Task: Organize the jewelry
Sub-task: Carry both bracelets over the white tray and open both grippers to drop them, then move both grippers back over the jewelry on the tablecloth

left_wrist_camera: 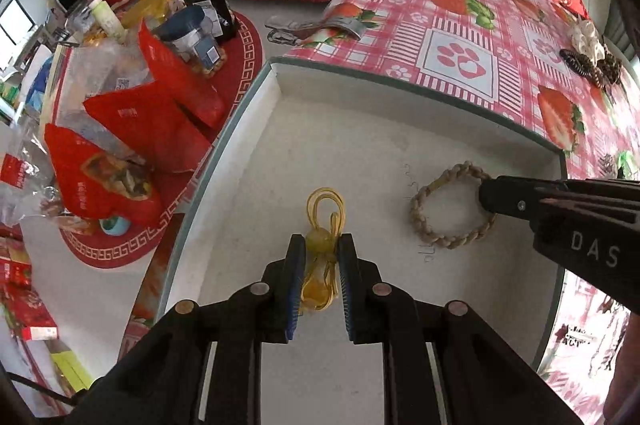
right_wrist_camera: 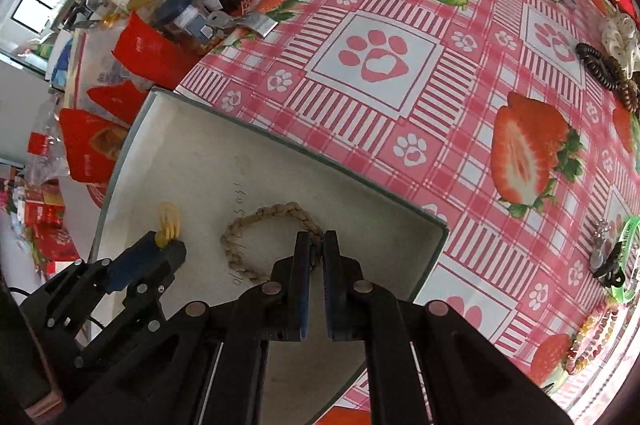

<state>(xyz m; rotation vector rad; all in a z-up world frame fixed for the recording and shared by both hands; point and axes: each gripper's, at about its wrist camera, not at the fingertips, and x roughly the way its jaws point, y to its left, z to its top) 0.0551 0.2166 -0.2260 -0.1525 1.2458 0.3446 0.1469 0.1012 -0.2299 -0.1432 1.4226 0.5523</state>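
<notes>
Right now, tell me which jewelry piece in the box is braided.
The beige braided bracelet, pinched by the right hand-held gripper; the yellow beaded cord isn't braided.

- The left tool's [left_wrist_camera: 322,245] pads covered the sides of the yellow bead cord [left_wrist_camera: 323,225]; its lower strands blurred between them.
- The right tool [right_wrist_camera: 316,243] hid part of the braided bracelet [right_wrist_camera: 256,225].
- At 3 o'clock on the desk [right_wrist_camera: 400,153], a green bangle [right_wrist_camera: 628,225] ran off the picture's edge.
</notes>
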